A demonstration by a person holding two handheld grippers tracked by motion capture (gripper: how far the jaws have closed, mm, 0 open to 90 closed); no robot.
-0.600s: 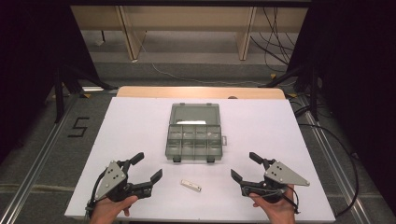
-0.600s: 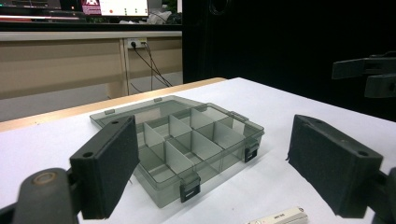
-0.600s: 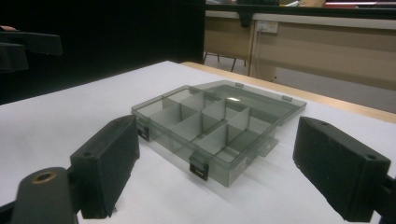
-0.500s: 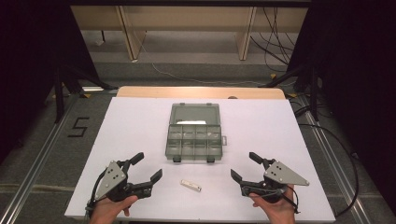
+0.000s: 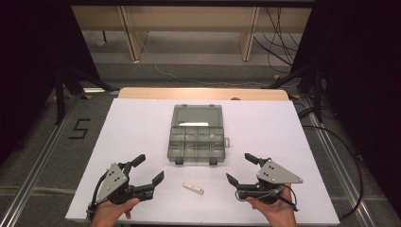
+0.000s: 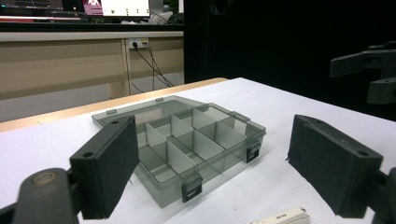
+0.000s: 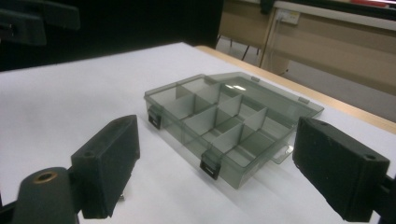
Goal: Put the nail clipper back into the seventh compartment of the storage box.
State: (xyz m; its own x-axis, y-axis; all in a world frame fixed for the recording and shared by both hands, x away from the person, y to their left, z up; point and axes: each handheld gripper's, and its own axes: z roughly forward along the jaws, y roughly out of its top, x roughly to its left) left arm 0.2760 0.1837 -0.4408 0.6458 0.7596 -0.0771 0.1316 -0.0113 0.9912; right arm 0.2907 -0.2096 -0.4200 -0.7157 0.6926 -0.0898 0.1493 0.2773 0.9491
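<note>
Both jaws are spread wide on the left hand-held gripper (image 5: pixel 149 170) and the right hand-held gripper (image 5: pixel 241 169); nothing is grasped. A compartment box (image 5: pixel 196 140) is seen lying open on the table (image 5: pixel 137 127), with a small white piece (image 5: pixel 193 188) near it

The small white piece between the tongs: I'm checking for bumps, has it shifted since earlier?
No. The small white piece lies at the same spot just below the organizer box.

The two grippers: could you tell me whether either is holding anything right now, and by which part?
Nothing is held. The left gripper and right gripper are both open above the table, and the small white piece lies untouched between them.
</note>
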